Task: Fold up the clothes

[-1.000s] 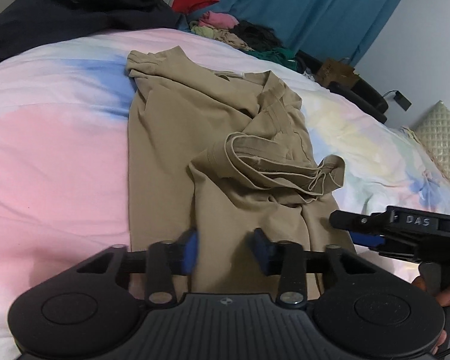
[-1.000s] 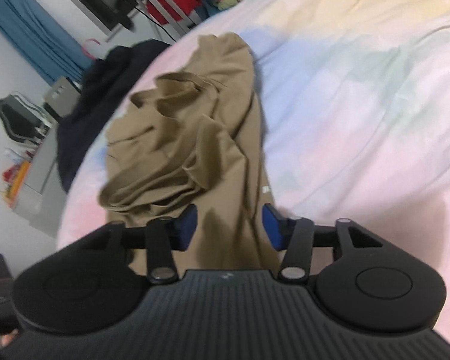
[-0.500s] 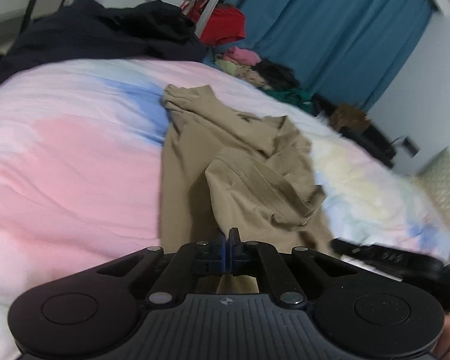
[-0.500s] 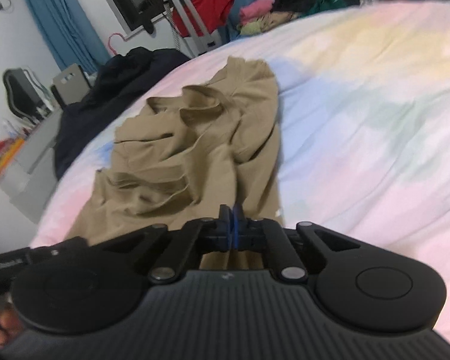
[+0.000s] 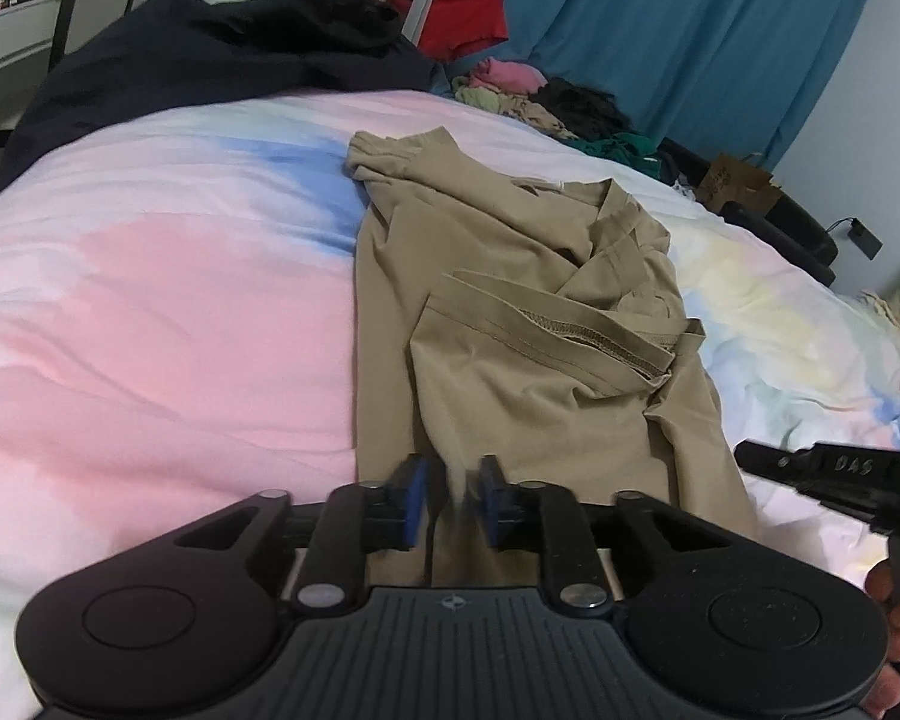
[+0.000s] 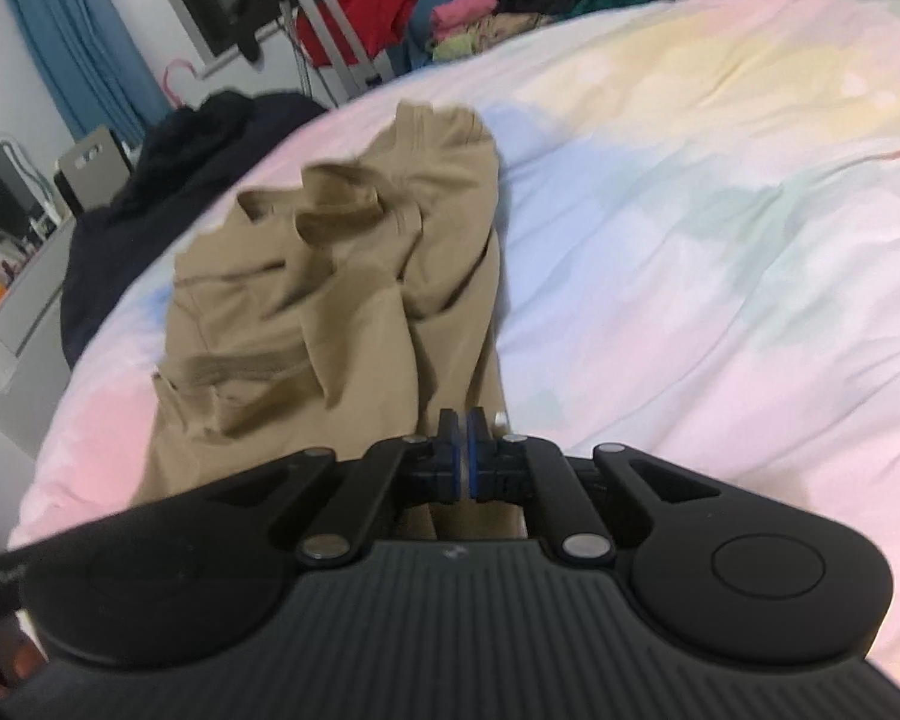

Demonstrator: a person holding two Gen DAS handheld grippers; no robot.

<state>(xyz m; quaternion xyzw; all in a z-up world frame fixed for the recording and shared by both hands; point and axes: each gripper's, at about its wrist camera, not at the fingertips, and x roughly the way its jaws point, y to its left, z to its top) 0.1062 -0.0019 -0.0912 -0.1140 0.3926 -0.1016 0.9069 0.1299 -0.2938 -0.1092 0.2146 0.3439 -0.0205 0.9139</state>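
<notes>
Tan shirt (image 5: pixel 510 324) mid-frame — right gripper (image 6: pixel 465 461) pinches its hem, left gripper (image 5: pixel 450 501) narrowly parted over it.

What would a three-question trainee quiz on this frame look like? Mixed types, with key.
1. True or false: the left gripper is clamped on the tan shirt.
2. The right gripper is: A) open, B) shut on the tan shirt's near edge, C) out of view.
3. Fill in: the shirt lies on a pastel ____.

Key: 1 false, its fingers stand apart with cloth between them; 2 B; 3 bedspread.
</notes>
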